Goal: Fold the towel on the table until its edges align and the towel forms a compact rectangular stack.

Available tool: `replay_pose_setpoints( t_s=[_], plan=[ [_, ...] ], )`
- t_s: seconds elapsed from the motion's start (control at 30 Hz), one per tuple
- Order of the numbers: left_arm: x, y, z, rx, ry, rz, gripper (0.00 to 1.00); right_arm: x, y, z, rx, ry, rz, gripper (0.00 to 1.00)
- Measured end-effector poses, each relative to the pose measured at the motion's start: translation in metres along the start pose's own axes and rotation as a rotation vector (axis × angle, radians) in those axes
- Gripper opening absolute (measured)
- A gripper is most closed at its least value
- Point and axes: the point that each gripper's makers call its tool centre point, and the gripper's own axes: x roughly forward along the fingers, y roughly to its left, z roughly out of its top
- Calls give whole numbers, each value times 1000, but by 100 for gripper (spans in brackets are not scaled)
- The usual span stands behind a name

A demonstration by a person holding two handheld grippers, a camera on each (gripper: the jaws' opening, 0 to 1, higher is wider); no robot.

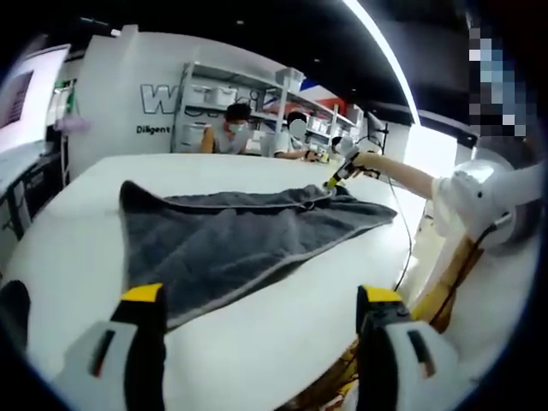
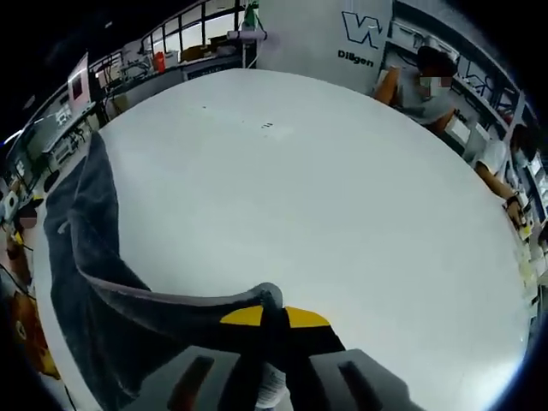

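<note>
— Shelving and seated people sit beyond the white table (image 1: 282, 334); what matters up close?

— Nearest, in the left gripper view, the left gripper (image 1: 261, 300) hovers with jaws spread apart and holding nothing, yellow tips over bare tabletop at 6 o'clock. Just past it the grey towel (image 1: 231, 244) lies partly doubled, one corner peaked at 10 o'clock.

— And the other one?

— Farther off, at 1 o'clock, the right gripper (image 1: 336, 178) pinches the towel's far corner. In the right gripper view its jaws are clamped on the hem, cloth trailing to 9 o'clock.

— How to do this fold well?

— I'd judge the left should pinch the opposite corner, then both carry the edge over level so the hems meet.
</note>
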Motion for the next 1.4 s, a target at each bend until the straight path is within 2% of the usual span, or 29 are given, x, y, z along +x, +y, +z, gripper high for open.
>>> replay_pose_setpoints(
  t_s=[0.27, 0.67, 1.07, 1.17, 1.4],
  plan=[
    [0, -2, 0, 3, -2, -10, 97, -13, -13, 2, 59, -63, -54, 7],
    [1, -4, 0, 1, -7, -16, 96, -33, -49, 2, 155, -158, -155, 7],
    [-4, -2, -1, -12, -16, -2, 96, -37, -87, -9, 250, -206, -240, 7],
    [-4, -3, -2, -13, -15, -2, 96, -37, -92, -10, 279, -226, -241, 7],
    [-5, -3, -3, -16, -10, 4, 96, -32, -97, -8, 276, -245, -267, 7]
  ],
)
